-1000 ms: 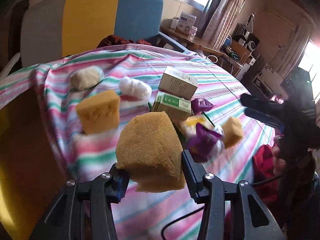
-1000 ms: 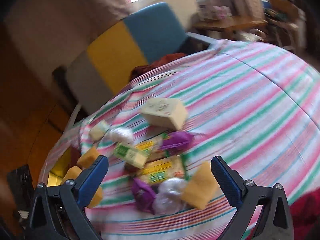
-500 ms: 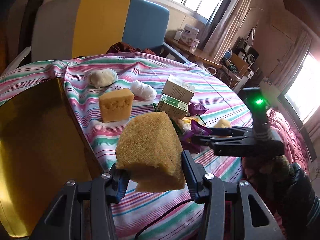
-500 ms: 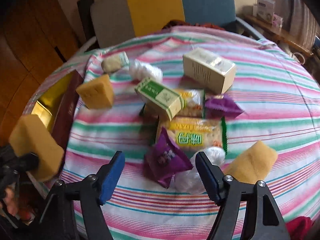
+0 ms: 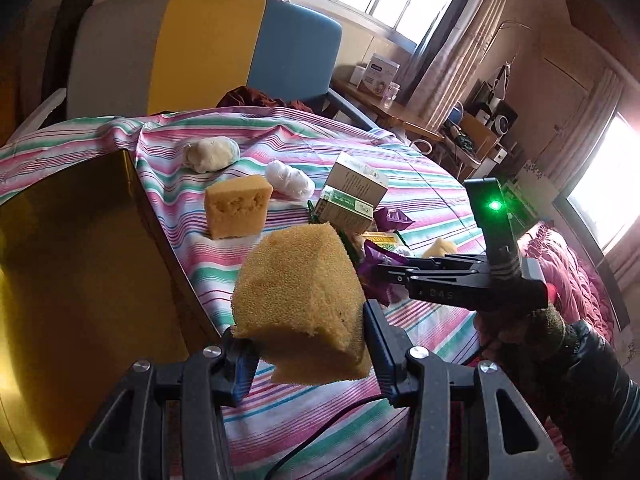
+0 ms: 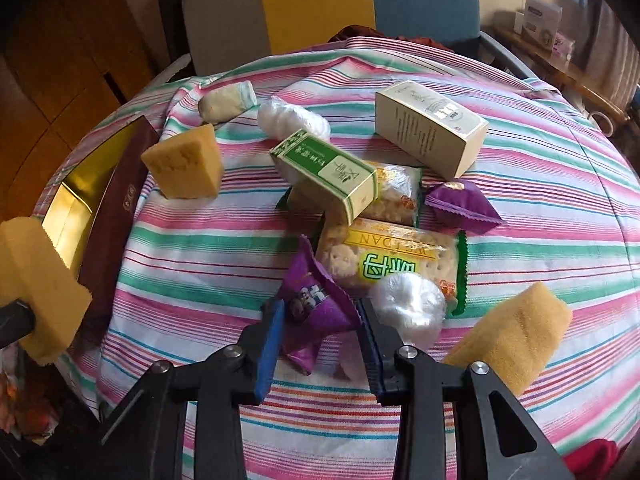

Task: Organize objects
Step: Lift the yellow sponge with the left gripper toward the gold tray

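Now our right gripper has narrowed since half a second ago, its blue-padded jaws closing around the purple foil snack packet on the near part of the pink-and-green striped tablecloth; we cannot tell whether they grip it yet. Our left gripper remains clenched on the big yellow sponge block, held in the air just right of the gold-lined open box. Touching the packet on the right lies a clear plastic-wrapped white ball, and just behind it a green-edged cracker pack. Another yellow sponge sits near right; a green carton and cream carton lie farther back.
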A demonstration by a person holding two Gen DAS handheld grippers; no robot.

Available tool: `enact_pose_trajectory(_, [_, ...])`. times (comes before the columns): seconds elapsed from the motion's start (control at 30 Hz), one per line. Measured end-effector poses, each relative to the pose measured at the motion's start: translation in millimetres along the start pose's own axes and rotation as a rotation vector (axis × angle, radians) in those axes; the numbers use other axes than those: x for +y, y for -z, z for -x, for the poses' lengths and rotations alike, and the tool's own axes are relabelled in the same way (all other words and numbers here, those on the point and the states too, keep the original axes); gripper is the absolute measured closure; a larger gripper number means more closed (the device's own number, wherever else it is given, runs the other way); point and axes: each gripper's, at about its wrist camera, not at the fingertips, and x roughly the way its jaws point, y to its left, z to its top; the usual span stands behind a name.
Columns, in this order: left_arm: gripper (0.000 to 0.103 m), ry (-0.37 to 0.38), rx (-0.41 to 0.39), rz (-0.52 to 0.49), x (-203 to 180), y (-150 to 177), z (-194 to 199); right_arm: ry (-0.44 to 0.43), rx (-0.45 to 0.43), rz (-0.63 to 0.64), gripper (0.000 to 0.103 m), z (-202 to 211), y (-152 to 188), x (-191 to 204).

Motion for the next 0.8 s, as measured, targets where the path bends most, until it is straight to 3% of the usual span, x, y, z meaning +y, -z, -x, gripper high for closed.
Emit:
enact_pose_trajectory(0.2, [0.055,0.000,0.007,0.001,-0.6,2.8,-1.5,-0.044,0.039,-0.058,0.053,-8.8,-1.9,-6.4])
enact_pose_trajectory(0.27, [0.055,0.001,0.006,0.001,-0.4,2.7,-1.4,-0.089,0.073,-0.088,0.035,-13.8,-1.4,-8.0])
enact_pose_trajectory(0.3, [0.055,0.000,0.006,0.002,-0.4,2.7,-1.3,-0.102,0.076,-0.092,0.034,-14.7,-1.0,-7.4])
enact_pose_trajectory(0.4, [0.055,0.001,0.005,0.005,-0.4,2.5,-0.5,-0.129,0.094,-0.112,0.034,-18.3,-0.4,-7.5])
enact_pose_trajectory(0.67, [0.055,0.001,0.005,0.007,0.6,3.3,0.3,-0.089,0.099,-0.092,0.036,-28.3,-4.3,-0.5])
enact_pose_trajectory(0.7, [0.055,0.000,0.004,0.008,1.2,3.4,0.6,-0.082,0.101,-0.081,0.038,-29.9,-4.6,1.1])
enact_pose_trajectory(0.73, [0.055,0.000,0.002,0.010,1.9,3.3,1.1,-0.053,0.093,-0.053,0.055,-30.6,-5.2,6.2])
enact_pose_trajectory(0.77, [0.055,-0.001,0.000,0.012,2.9,3.0,2.0,-0.040,0.088,-0.036,0.063,-30.5,-5.4,9.4])
enact_pose_trajectory(0.8, [0.055,-0.002,-0.001,0.012,3.1,2.8,2.3,-0.033,0.085,-0.026,0.064,-30.6,-5.2,11.6])
